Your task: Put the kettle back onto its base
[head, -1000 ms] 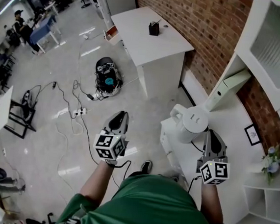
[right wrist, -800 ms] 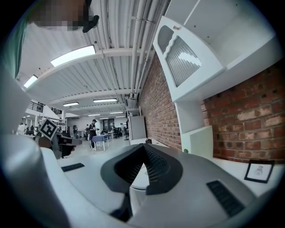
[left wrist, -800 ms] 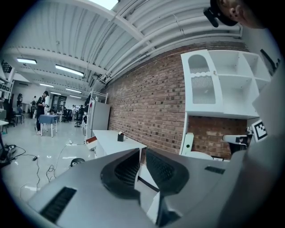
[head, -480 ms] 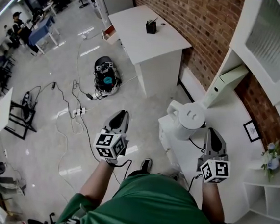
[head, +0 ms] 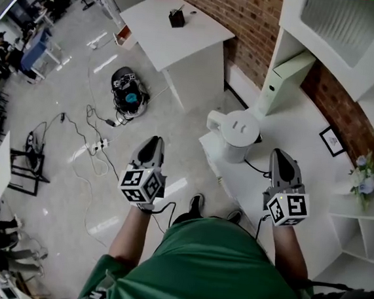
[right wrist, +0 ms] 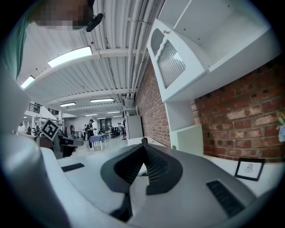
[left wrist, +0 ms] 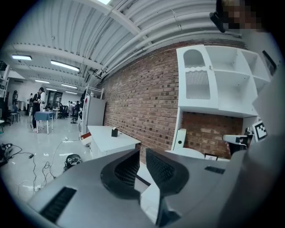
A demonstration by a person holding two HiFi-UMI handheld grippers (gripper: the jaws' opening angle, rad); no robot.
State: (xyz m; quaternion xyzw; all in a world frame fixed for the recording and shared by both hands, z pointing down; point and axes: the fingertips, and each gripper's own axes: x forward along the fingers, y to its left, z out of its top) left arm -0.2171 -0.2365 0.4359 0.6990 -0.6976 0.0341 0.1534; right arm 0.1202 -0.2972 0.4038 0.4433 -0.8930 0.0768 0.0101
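The white kettle (head: 233, 135) stands upright on the white counter (head: 288, 126), handle to the left, between my two grippers. A black cord (head: 259, 168) runs out from under it; I cannot make out its base. My left gripper (head: 152, 140) hangs over the floor, left of the counter's edge, shut with nothing in it. My right gripper (head: 278, 152) is over the counter just right of the kettle, apart from it, shut and empty. In the left gripper view the jaws (left wrist: 142, 151) point at the brick wall and the kettle's lid (left wrist: 187, 152) peeks over them. In the right gripper view the gripper (right wrist: 143, 147) hides the kettle.
A pale green file box (head: 282, 82) leans at the wall behind the kettle. A small picture frame (head: 332, 141) and flowers (head: 365, 180) sit to the right. A white table (head: 178, 36) with a black box (head: 176, 18) stands further back. Cables (head: 98, 145) lie on the floor.
The whole view has swung, so the kettle now sits higher and further left. Both grippers have shifted with it, and the right one is a little farther from the kettle.
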